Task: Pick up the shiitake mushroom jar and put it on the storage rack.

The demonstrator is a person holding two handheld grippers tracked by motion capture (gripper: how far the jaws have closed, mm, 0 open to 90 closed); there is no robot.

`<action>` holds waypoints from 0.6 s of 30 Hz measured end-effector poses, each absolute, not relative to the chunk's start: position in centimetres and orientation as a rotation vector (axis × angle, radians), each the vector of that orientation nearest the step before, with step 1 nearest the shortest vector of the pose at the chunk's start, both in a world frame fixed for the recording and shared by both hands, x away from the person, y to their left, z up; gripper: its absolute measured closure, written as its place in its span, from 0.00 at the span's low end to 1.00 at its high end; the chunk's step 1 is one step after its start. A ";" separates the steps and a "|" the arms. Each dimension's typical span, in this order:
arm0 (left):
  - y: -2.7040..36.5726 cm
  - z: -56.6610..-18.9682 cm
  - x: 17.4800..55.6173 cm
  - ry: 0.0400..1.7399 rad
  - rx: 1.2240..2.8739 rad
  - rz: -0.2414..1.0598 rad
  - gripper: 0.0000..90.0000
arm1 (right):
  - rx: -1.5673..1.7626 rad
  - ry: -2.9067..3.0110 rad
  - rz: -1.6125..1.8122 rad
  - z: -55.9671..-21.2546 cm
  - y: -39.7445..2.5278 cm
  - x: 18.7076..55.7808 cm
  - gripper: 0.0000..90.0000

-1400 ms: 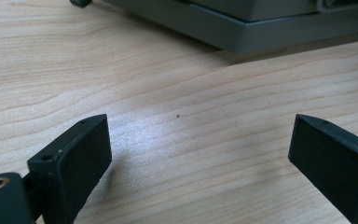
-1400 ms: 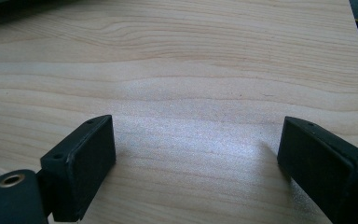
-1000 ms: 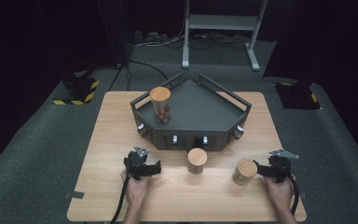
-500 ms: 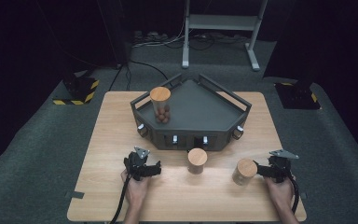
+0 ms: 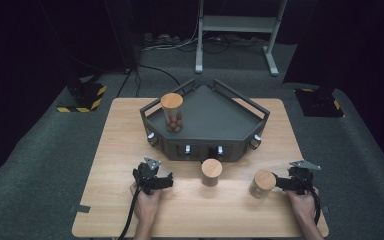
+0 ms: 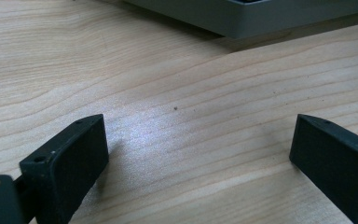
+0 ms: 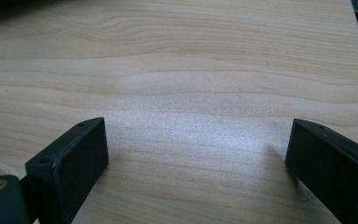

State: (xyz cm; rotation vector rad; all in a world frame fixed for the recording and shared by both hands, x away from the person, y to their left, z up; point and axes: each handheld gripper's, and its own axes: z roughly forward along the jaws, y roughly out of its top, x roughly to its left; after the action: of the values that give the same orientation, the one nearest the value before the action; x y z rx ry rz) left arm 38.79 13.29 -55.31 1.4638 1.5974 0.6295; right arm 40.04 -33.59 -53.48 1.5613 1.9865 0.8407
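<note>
in the high view the left gripper rests on the wooden table in the lower left-centre of the frame, and the right gripper rests in the lower right. in the left gripper view its two black jaws stand wide apart with bare wood grain between them and a grey edge of the tray across the top of the frame; they grasp nothing. in the right gripper view the jaws are likewise spread wide over bare table, released.

the nearest things are two cork-lidded jars. one jar stands upright just left of the right gripper's tips in the lower right of the high view, its long axis vertical and its round lid facing up; whether the tips touch it cannot be told. the middle jar stands upright in the lower centre, just below the tray's front wall, between the two grippers and apart from both.

a third jar holding brown balls stands upright inside the dark grey tray, at its left side, in the centre of the frame.
</note>
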 end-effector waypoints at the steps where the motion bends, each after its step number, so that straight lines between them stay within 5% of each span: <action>1: 13.3 -55.3 38.8 1.597 1.464 0.630 0.05 | 1.562 1.977 0.853 -53.2 -33.7 39.9 0.07; 18: 13.3 -55.3 38.8 1.598 1.466 0.630 0.05 | 1.423 1.958 1.144 -46.8 -32.7 38.8 0.11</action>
State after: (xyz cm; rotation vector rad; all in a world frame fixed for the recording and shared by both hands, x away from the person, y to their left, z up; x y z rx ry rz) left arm 38.78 13.30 -55.30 1.4664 1.5982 0.6297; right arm 38.77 -32.74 -46.81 1.4228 1.9583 1.1439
